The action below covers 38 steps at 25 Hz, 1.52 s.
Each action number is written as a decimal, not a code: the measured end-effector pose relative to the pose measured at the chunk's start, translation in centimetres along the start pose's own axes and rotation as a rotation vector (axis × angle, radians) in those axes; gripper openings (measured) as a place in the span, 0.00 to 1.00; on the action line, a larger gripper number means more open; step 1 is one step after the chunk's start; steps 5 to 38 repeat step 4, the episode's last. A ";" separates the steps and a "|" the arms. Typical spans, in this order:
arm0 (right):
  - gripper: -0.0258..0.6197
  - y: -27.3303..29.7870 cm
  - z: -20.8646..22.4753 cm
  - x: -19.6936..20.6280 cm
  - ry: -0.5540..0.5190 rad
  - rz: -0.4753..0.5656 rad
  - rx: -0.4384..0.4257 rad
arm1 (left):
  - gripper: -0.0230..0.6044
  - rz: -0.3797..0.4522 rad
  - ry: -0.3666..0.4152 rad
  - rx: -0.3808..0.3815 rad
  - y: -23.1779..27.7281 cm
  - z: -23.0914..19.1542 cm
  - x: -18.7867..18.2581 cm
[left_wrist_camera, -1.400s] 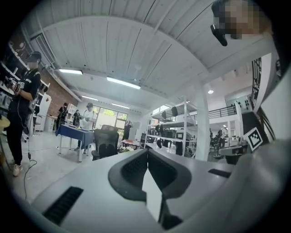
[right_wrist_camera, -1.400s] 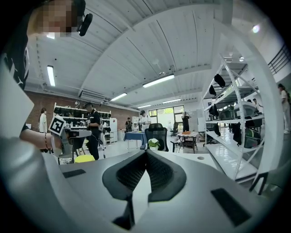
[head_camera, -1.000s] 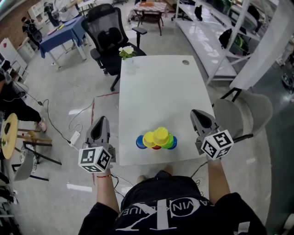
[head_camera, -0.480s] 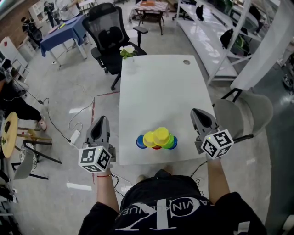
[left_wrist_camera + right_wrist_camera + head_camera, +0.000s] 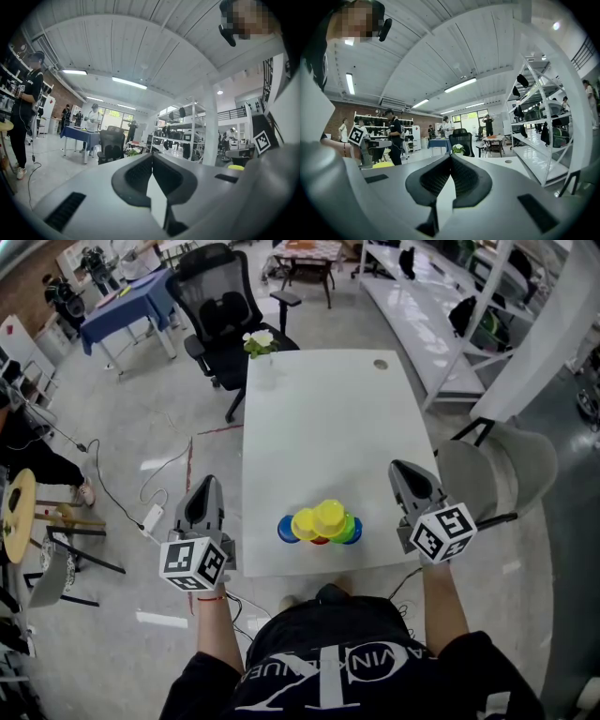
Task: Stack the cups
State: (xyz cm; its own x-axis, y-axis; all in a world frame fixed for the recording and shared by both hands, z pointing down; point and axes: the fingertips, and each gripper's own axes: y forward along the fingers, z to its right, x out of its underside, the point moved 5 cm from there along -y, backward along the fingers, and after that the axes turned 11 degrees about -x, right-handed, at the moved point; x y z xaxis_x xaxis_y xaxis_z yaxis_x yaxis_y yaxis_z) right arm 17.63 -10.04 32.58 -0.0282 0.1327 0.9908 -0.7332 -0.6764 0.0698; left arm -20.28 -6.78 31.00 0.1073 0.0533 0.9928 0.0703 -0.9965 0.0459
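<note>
Near the front edge of the white table (image 5: 319,418) stands a tight cluster of cups: two yellow ones (image 5: 320,518) on top, with a blue one (image 5: 285,532), a red one (image 5: 320,541) and a green one (image 5: 352,531) showing beneath them. My left gripper (image 5: 210,483) hangs off the table's left side, level and shut, with nothing in it. Off the table's right side my right gripper (image 5: 403,469) is likewise shut and empty. In the left gripper view the jaws (image 5: 151,161) meet; a yellow cup (image 5: 236,167) peeks at the right. The right gripper view shows shut jaws (image 5: 451,159) and a yellow cup (image 5: 383,164) at the left.
A small pot with white flowers (image 5: 259,345) stands at the table's far left corner. A black office chair (image 5: 220,306) is behind it. A grey chair (image 5: 492,470) sits close to my right gripper. Cables and a power strip (image 5: 150,518) lie on the floor at left.
</note>
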 end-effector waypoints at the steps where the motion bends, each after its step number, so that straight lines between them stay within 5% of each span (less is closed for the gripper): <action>1: 0.06 0.0 0.0 0.0 0.001 0.000 0.001 | 0.04 0.000 -0.001 0.001 0.0 0.0 0.0; 38: 0.06 0.0 0.1 0.1 0.003 -0.001 0.003 | 0.04 -0.001 -0.001 0.003 0.2 0.1 0.0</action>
